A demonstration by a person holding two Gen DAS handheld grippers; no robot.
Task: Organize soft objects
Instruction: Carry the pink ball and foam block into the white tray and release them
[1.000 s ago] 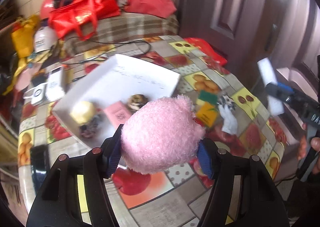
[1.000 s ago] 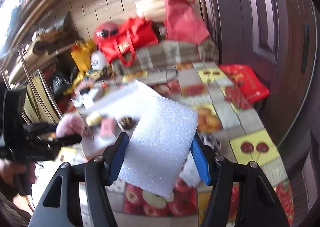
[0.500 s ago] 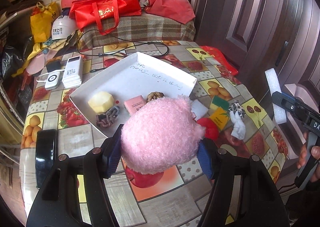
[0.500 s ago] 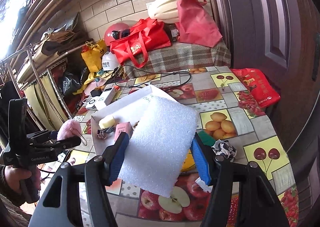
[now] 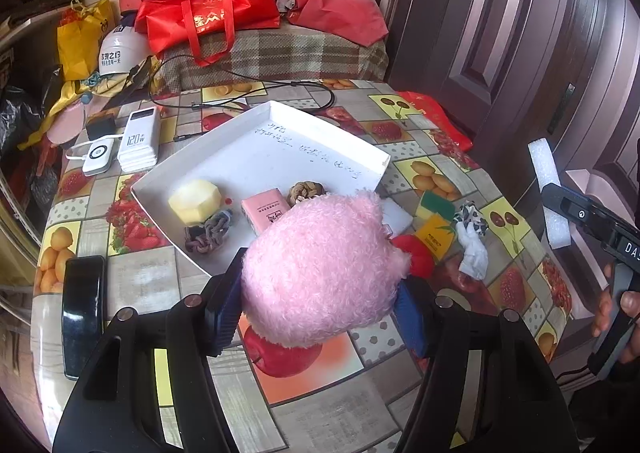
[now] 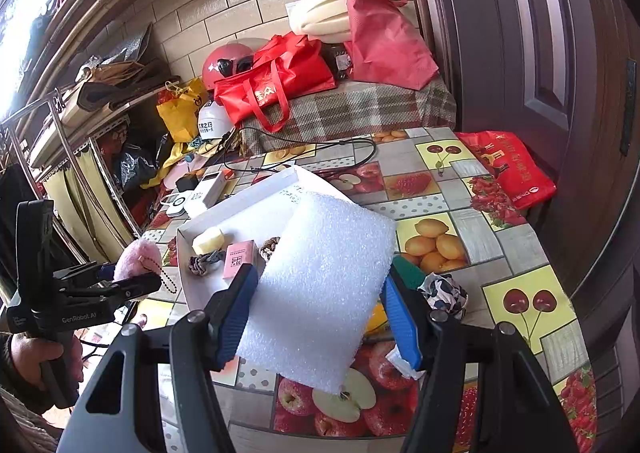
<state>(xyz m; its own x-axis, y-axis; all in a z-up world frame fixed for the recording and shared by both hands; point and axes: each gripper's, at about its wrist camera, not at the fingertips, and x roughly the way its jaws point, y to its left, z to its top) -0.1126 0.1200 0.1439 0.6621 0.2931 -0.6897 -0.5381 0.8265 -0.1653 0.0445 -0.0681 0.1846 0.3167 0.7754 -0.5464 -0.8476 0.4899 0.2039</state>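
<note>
My left gripper [image 5: 318,307] is shut on a fluffy pink plush toy [image 5: 320,269], held above the table's near edge in front of the white tray [image 5: 276,141]. In the right wrist view the same plush toy [image 6: 136,257] shows at the left with a bead chain hanging from it. My right gripper [image 6: 320,313] is shut on a white foam sheet [image 6: 324,285], raised over the table right of the tray [image 6: 244,197]. The tray holds a yellow sponge block [image 5: 195,200], a pink packet [image 5: 266,210], a grey braided piece [image 5: 208,233] and a brown knot [image 5: 306,191].
On the fruit-patterned tablecloth lie a green-and-yellow sponge [image 5: 436,221], a red soft ball [image 5: 416,253], a patterned cloth scrap [image 5: 472,237], a black phone [image 5: 82,313], power banks [image 5: 138,139] and cables. Red bags [image 5: 208,13], helmets and a brown door [image 5: 500,33] stand behind and right.
The left wrist view has rolled a little and steadied from blur; the tray and table now sit squarer in it. Both grippers keep their holds.
</note>
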